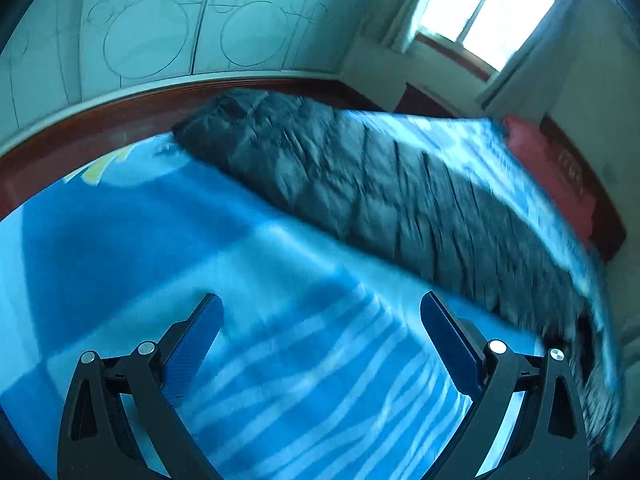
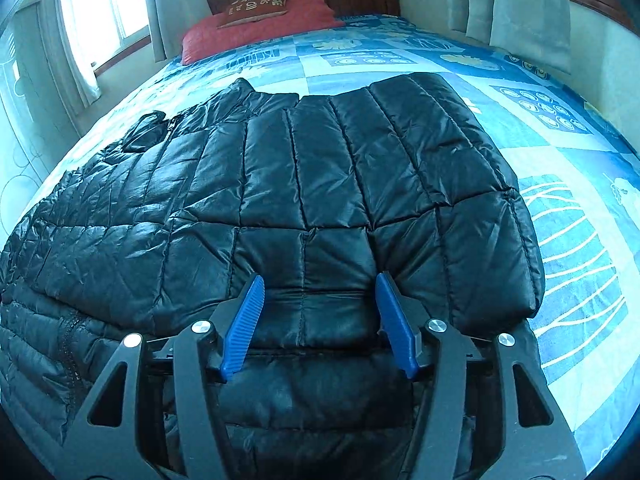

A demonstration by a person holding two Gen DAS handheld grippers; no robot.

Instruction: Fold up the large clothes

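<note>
Two tools, both spread apart, gripping nothing. Right tool [image 2: 320, 322] low over black puffer jacket [image 2: 280, 200] on bed [image 2: 580, 240]; left tool [image 1: 320, 340] above bedspread. Pinch thick edge squarely, lift evenly.

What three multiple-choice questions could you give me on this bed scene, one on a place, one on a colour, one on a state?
1. Where does the black puffer jacket lie?
A. On the floor
B. On the blue patterned bedspread
C. On a chair

2. What colour is the pillow by the headboard?
A. Red
B. Green
C. White

3. How is the left hand-held gripper?
A. Shut on the jacket
B. Shut on the pillow
C. Open, holding nothing

Answers: B, bedspread shows around the jacket; A, it is red under a darker cushion; C, its jaws stand apart over bare bedspread.
</note>
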